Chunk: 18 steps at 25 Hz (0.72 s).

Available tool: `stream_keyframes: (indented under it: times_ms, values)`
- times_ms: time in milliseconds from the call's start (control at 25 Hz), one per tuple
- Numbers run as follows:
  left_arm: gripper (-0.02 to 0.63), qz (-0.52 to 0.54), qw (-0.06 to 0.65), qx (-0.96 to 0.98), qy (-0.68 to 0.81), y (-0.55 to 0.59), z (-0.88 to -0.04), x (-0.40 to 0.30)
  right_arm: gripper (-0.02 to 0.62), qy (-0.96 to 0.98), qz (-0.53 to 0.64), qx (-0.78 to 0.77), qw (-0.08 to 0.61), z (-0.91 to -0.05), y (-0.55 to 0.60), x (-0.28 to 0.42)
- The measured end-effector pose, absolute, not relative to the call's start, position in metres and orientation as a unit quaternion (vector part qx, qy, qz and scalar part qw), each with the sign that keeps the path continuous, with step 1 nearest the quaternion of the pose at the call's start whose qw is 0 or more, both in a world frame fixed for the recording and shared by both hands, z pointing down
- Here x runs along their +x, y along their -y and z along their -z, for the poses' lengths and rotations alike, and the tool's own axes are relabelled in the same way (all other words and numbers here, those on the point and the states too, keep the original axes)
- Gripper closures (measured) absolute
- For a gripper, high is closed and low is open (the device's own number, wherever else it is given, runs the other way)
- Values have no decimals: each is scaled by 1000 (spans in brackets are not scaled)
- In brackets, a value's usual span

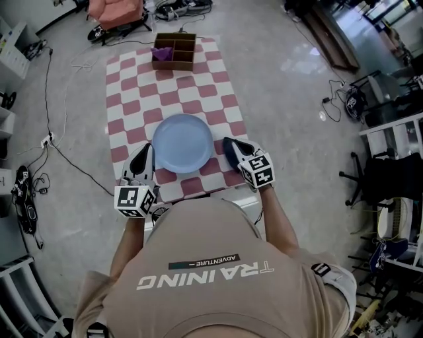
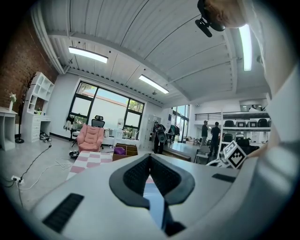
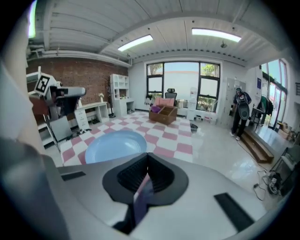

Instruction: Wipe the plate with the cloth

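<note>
Wiping had not begun, by my judgement. At the centre lay the plate [image 1: 182, 142], pale blue, face up and bare. Well beyond the plate, at the far end, stood a wooden box [image 1: 173, 65] with compartments. The left gripper [image 1: 146, 148] hovered just left of the plate and the right gripper [image 1: 227, 142] just right of it. Both pointed away from the person, and each had its jaws pressed together on nothing I could make out. Smallest of all, the purple cloth [image 1: 162, 54] sat bunched in the box's left compartment, well apart from the plate and from both grippers. What was left seemed to be everything: fetch the cloth from the box, carry it back to the plate, and rub the face over.

Around the plate spread a pale, glossy floor [image 1: 277, 86] in a large bright room with a brick wall, tall windows and strip lights. Under the plate lay a pink-and-white checked mat [image 1: 132, 86], flat on that floor. Past the box, farther from the plate, stood a pink armchair [image 1: 115, 12], and cables [image 1: 59, 148] trailed off to the plate's left.
</note>
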<state>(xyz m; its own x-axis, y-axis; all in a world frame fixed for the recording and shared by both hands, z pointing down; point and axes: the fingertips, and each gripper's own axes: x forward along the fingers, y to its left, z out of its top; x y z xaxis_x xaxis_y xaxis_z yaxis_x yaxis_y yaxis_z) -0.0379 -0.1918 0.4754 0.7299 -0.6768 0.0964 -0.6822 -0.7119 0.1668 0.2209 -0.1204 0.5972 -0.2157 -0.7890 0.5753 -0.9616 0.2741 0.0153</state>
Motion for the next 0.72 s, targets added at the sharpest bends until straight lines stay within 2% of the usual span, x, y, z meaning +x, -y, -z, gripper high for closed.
stream_keyframes:
  times_ms: [120, 360, 720]
  values:
    - [594, -8, 86, 924, 372, 194, -465, -43, 578, 803, -126, 551, 191, -541, 143, 193]
    - [594, 11, 58, 923, 380, 201, -439, -47, 578, 849, -37, 507, 143, -458, 173, 148]
    - [594, 71, -12, 925, 372, 215, -343, -40, 578, 880, 94, 464, 31, -332, 191, 92]
